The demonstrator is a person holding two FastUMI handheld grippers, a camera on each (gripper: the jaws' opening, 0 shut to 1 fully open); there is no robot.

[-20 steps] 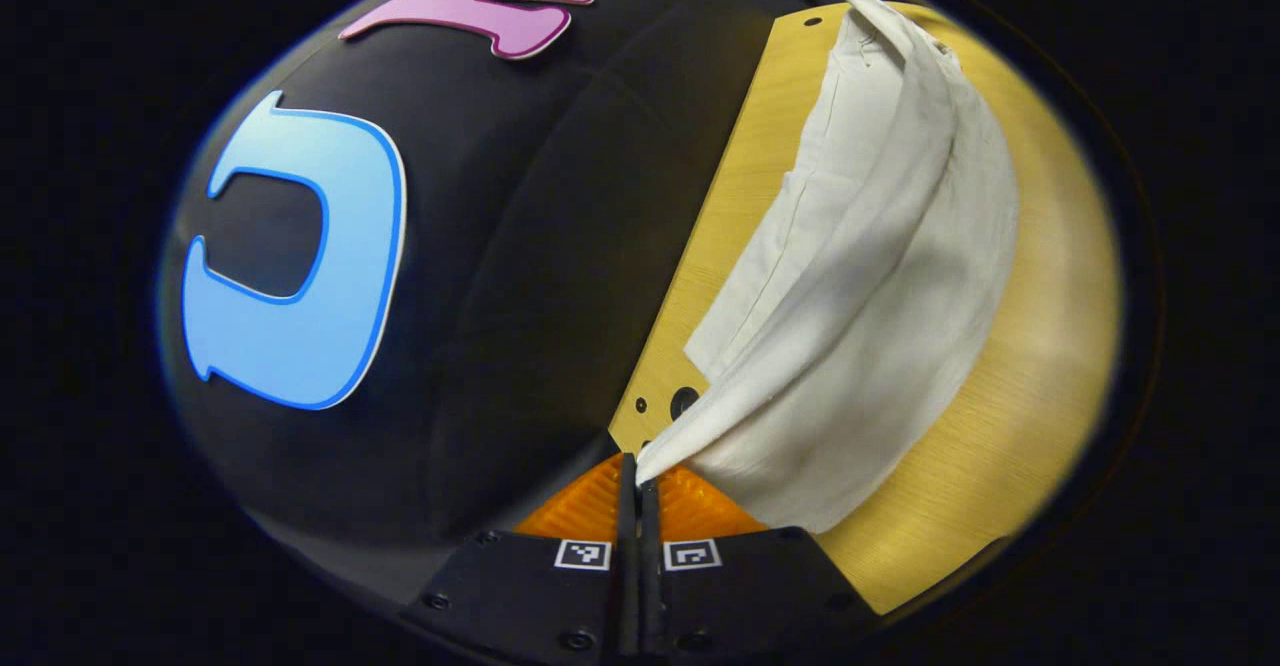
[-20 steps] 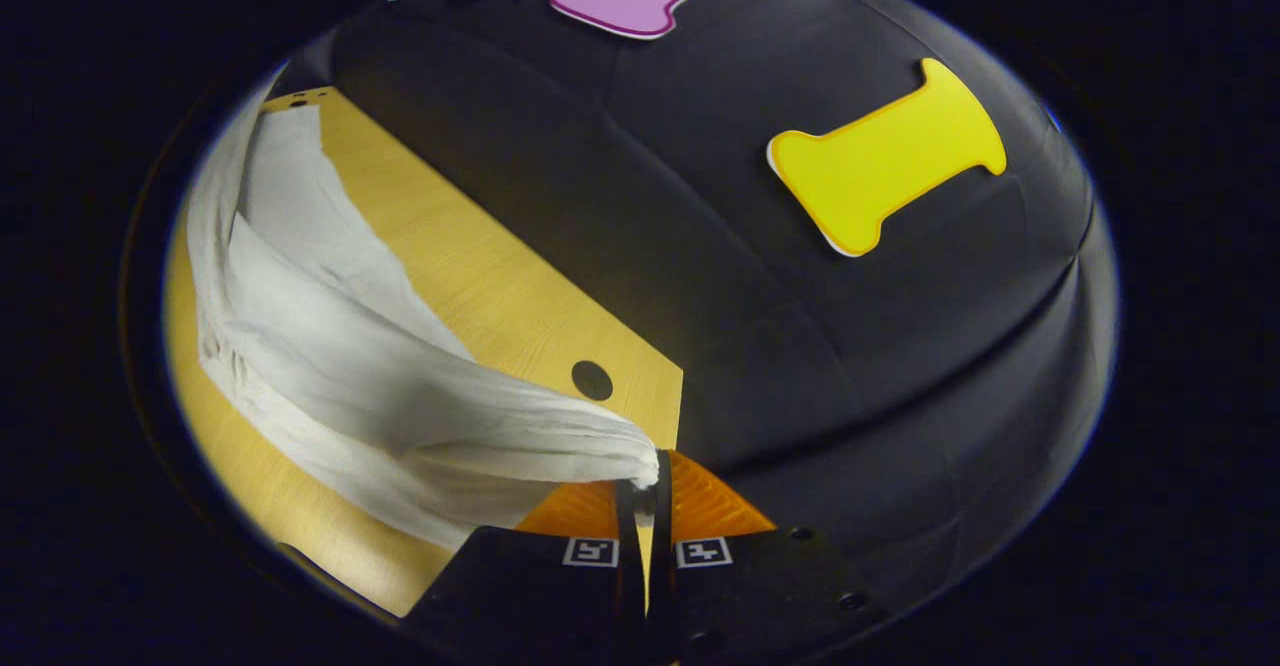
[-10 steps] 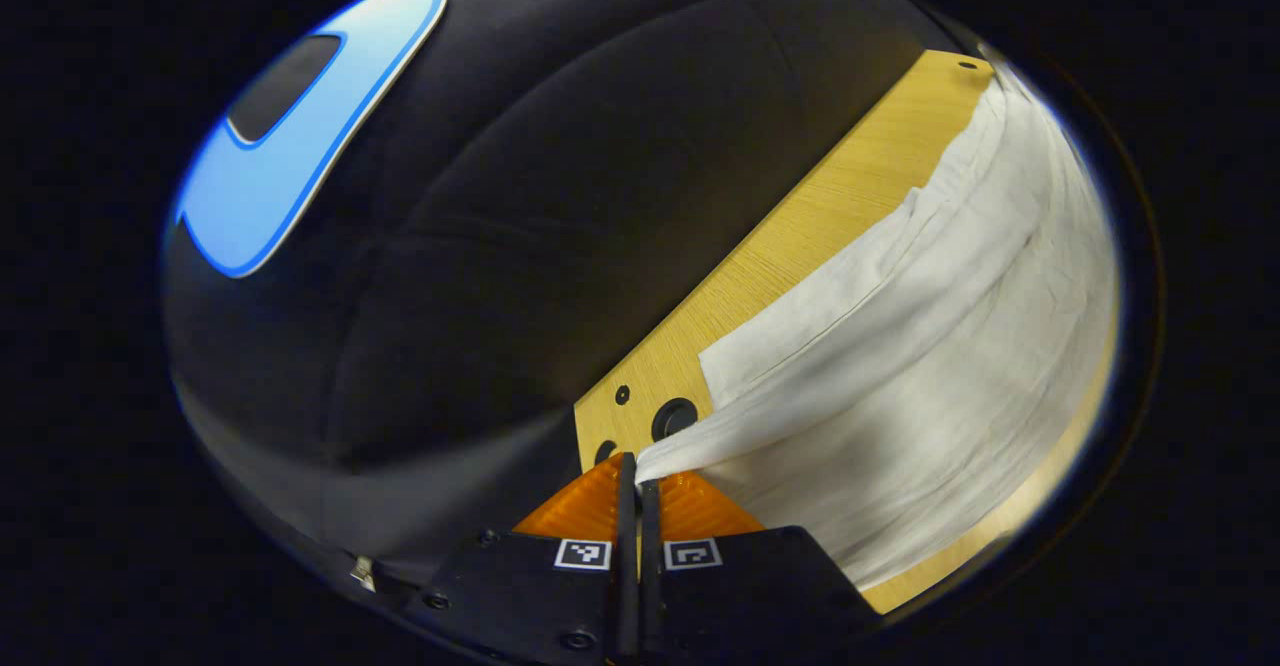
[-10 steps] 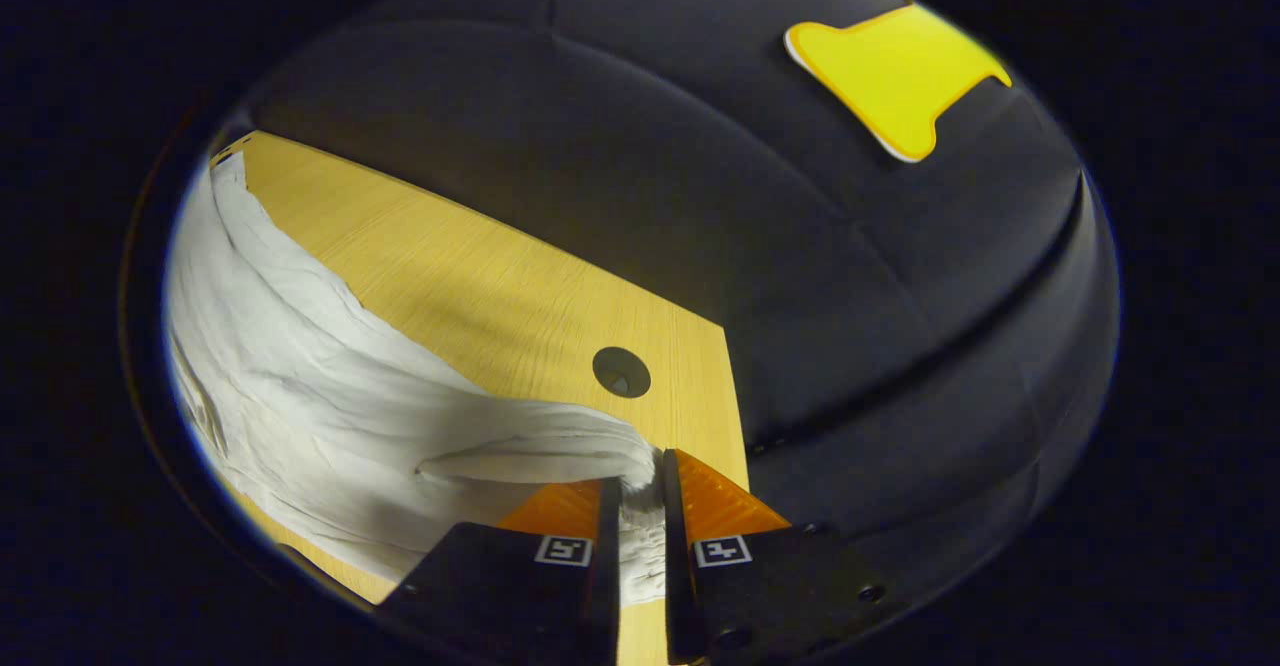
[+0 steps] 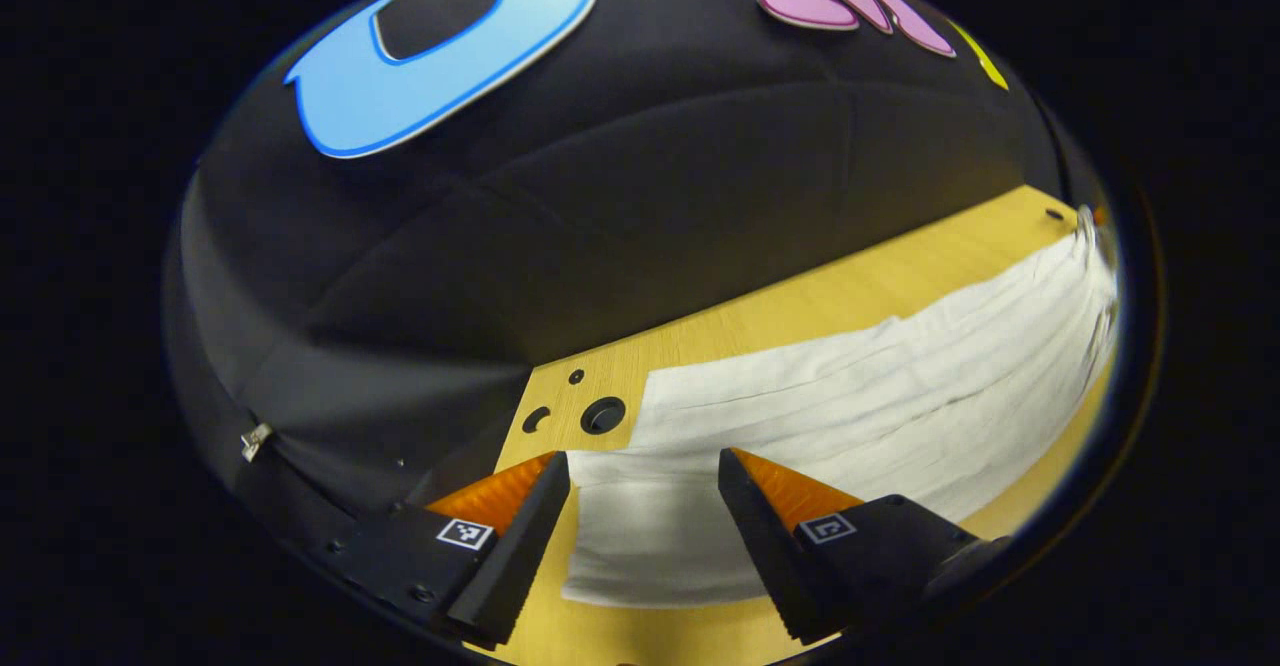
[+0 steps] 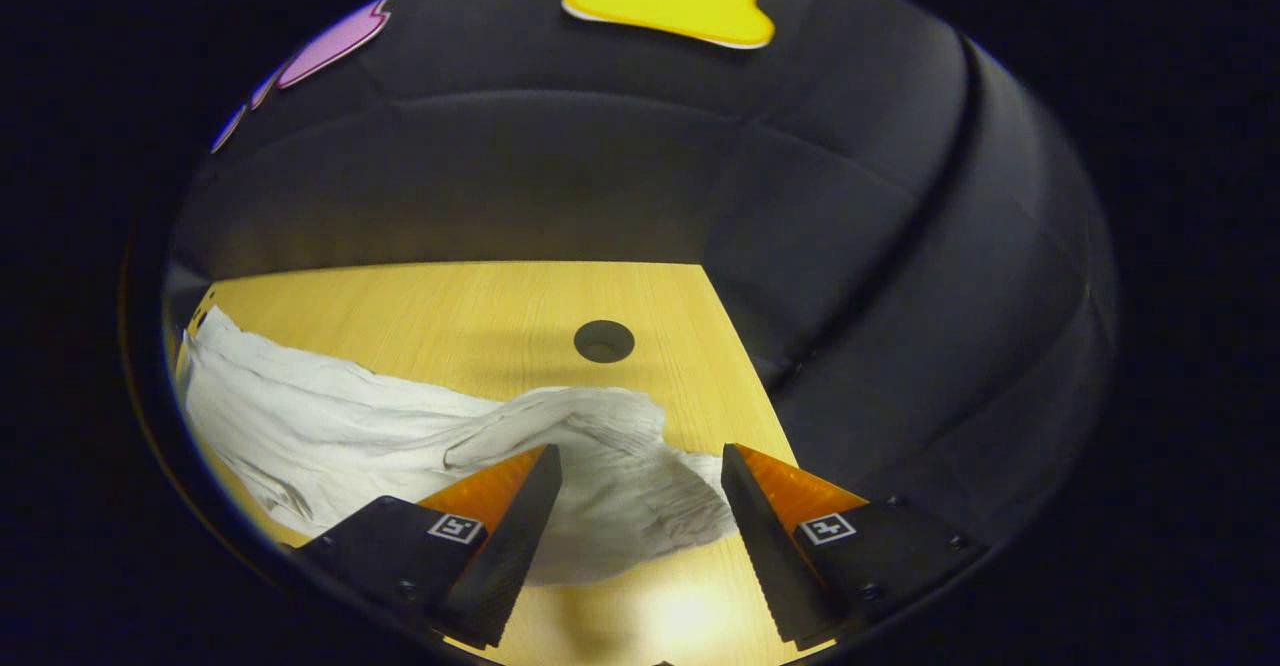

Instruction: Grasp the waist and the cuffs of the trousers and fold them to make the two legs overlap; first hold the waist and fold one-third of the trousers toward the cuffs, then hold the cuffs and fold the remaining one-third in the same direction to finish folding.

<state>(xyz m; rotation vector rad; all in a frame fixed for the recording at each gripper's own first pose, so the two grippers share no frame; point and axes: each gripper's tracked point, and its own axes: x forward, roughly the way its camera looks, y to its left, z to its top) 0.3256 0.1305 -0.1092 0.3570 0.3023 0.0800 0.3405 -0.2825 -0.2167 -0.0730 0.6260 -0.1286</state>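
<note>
Booth, black cloth wall behind a pale wooden bench point(image 5: 800, 311).

Trousers point(image 5: 850, 416): white, lying flat on the bench, stretched lengthwise with long creases. In the left gripper view one straight-edged end lies between the fingers, and the cloth runs off toward the right edge. In the right gripper view the other end point(image 6: 620, 466) is rumpled and bunched, lying on the bench between the fingers, with the rest of the cloth trailing off to the left.

Left tongs point(image 5: 643, 466): fingers wide apart, one on each side of the straight end, nothing clamped.

Right tongs point(image 6: 640, 461): fingers wide apart, astride the rumpled end, nothing clamped.

Bench: round holes point(image 5: 603, 414) near the corner beside the trousers' straight end; one round hole point(image 6: 604, 341) just beyond the rumpled end.
</note>
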